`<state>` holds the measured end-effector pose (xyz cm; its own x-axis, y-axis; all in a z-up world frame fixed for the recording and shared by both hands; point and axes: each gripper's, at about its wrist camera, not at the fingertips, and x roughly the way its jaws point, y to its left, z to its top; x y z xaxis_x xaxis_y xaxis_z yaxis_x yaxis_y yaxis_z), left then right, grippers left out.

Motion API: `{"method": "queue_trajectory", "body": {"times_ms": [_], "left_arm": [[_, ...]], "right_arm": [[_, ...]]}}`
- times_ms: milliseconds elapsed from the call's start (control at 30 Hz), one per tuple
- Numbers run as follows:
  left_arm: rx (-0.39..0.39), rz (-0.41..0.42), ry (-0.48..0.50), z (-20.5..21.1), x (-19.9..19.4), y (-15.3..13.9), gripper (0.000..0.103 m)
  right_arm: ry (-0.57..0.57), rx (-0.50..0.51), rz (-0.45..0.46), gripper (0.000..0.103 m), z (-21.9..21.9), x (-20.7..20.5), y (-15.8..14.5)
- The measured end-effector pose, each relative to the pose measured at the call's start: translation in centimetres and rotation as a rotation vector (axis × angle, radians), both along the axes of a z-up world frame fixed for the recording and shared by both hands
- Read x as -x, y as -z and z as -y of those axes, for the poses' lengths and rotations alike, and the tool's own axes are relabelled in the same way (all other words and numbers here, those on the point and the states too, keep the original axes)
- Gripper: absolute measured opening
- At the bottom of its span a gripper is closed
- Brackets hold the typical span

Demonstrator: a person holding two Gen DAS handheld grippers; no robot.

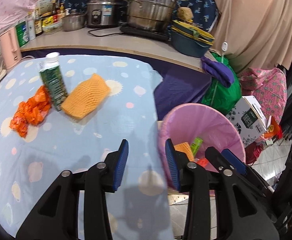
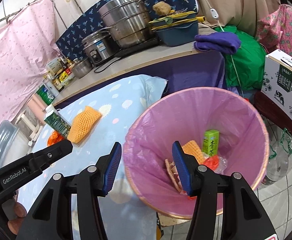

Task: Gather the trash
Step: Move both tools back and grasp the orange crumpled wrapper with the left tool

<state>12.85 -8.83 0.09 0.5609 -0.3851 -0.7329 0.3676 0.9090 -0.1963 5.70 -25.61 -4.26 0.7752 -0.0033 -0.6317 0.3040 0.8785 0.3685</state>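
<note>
On the blue spotted tablecloth (image 1: 82, 140) stand a green drink carton (image 1: 53, 84), an orange foam net (image 1: 86, 96) and a crumpled orange plastic bag (image 1: 30, 112). My left gripper (image 1: 147, 164) hovers open and empty over the table's near right edge. Beside the table is a pink-lined bin (image 2: 186, 108) holding a small green box (image 2: 211, 143), a piece of orange foam (image 2: 194, 152) and a red wrapper (image 2: 212, 163). My right gripper (image 2: 147, 168) hangs open and empty over the bin's left rim. The carton (image 2: 57, 123) and foam net (image 2: 84, 125) also show in the right wrist view.
Behind the table runs a counter (image 1: 110, 42) with a steel steamer pot (image 1: 152, 10), a rice cooker (image 1: 102, 10), bottles and stacked blue basins (image 1: 192, 40). A printed cardboard box (image 2: 283, 84), a green bag (image 2: 243, 64) and a clear plastic bottle (image 2: 279, 160) crowd the floor right of the bin.
</note>
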Motion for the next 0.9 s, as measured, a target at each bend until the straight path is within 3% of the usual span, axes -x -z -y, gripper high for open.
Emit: {"method": "queue_trajectory", "body": {"times_ms": [133, 267, 600, 900], "left_arm": [[-0.005, 0.000, -0.079, -3.2, -0.9, 0.7, 0.058], [-0.014, -0.019, -0.171, -7.0, -2.5, 1.6, 0.062], [-0.022, -0.033, -0.393, -16.5, -6.4, 3.3, 0.065], [-0.031, -0.058, -0.470, -21.3, -9.9, 5.1, 0.065]], "right_arm": [[-0.036, 0.006, -0.012, 0.051, -1.8, -1.3, 0.2], [-0.074, 0.010, -0.026, 0.051, -3.7, -2.8, 0.5], [-0.186, 0.025, -0.053, 0.051, -8.9, -6.8, 0.9], [-0.242, 0.031, -0.077, 0.051, -12.3, -10.5, 1.8]]}}
